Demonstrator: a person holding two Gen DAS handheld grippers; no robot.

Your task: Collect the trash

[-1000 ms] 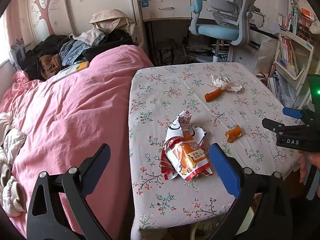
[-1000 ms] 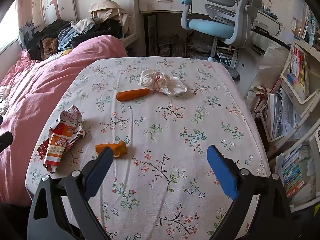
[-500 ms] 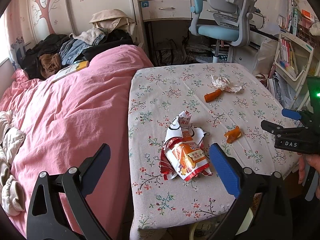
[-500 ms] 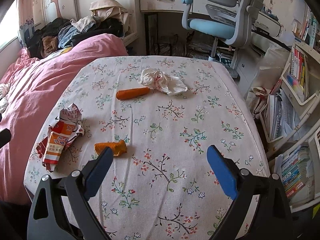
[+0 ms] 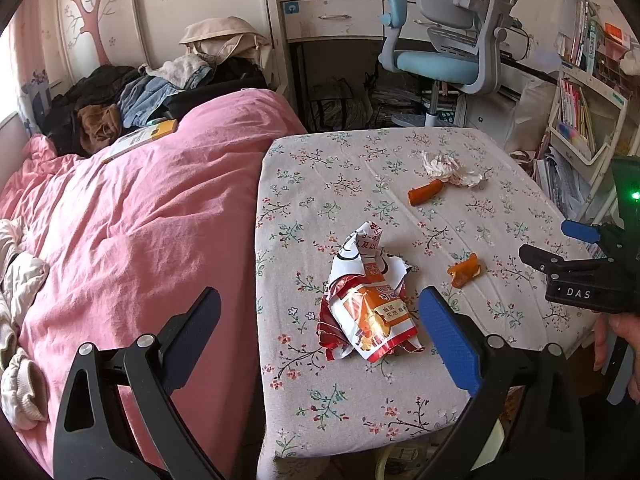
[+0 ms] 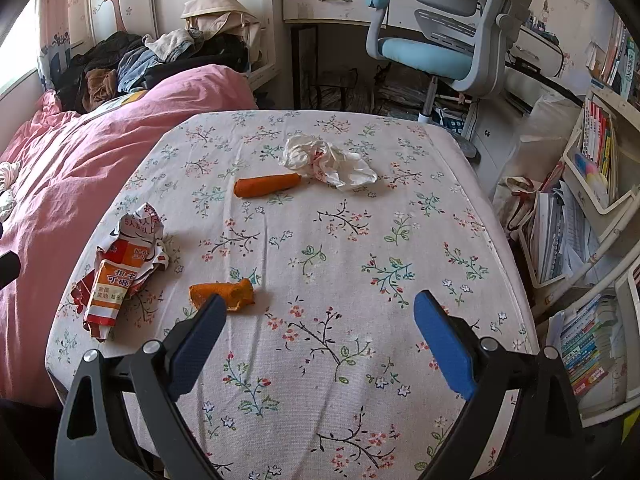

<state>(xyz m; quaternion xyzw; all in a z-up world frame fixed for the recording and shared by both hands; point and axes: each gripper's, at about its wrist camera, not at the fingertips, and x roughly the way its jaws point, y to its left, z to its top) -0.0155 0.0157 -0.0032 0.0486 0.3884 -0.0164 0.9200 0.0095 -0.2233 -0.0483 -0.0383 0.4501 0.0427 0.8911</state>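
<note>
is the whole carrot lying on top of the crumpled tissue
No, the carrot lies flat on the tablecloth beside the crumpled tissue, with only its tip reaching the tissue's edge.

Tablecloth [image 6: 320,248], frame centre: pale grey-white, printed with small red, pink and green floral sprigs. Torn wrapper [image 6: 120,268], left: orange, red and white with printed characters. Carrot [image 6: 266,185], upper centre: orange. Peel piece [image 6: 224,295], lower left: orange. Crumpled tissue [image 6: 328,160]: white. Duvet [image 5: 132,232], left of frame: plain pink. Chair seat [image 6: 424,56], top: light blue, grey frame.
</note>
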